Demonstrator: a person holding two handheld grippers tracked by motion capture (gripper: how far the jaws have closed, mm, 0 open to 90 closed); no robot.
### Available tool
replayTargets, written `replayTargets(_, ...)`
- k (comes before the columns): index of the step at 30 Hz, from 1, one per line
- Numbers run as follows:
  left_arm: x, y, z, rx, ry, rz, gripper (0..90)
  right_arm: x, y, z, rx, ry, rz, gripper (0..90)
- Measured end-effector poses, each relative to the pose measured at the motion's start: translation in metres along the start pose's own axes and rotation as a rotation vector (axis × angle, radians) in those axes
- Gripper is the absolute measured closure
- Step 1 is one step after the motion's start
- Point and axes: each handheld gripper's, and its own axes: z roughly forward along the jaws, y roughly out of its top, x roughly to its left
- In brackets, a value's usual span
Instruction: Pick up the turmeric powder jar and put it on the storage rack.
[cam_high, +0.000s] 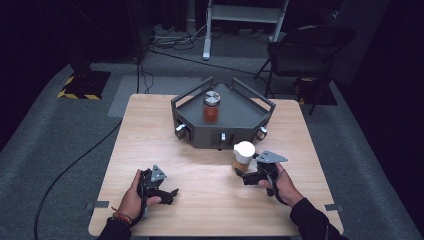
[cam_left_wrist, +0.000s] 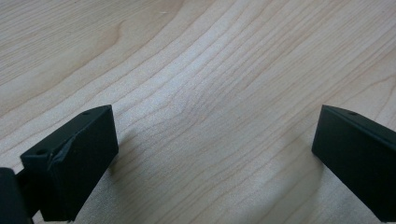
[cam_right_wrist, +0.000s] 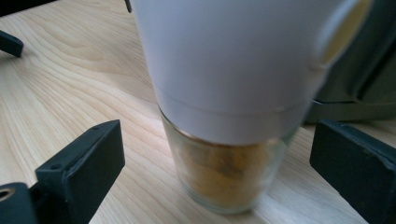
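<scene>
Left gripper (cam_high: 167, 194) is just parked low over the pale wooden table (cam_high: 210, 200), jaws spread wide with bare wood between them. Further back sits a dark grey angular tray (cam_high: 240, 122) with a silver-lidded glass jar of red stuff (cam_high: 211, 106) in it. Right gripper (cam_high: 242, 176) has its jaws released either side of the white-capped glass jar of orange powder (cam_high: 243, 156), standing upright just in front of the tray, not squeezed.

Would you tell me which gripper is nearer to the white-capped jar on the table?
Right. The right gripper has the white-capped jar between its open jaws; the left gripper rests far across the table.
</scene>
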Motion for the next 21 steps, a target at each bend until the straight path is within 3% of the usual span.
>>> replayTargets(9,0.000,0.000,0.000,0.000,0.000,0.000,0.4,0.006,-0.001,0.011,-0.044,-0.004,0.057,7.4)
replayTargets(21,0.000,0.000,0.000,0.000,0.000,0.000,0.4,0.007,-0.006,0.015,-0.102,-0.042,0.108,26.7)
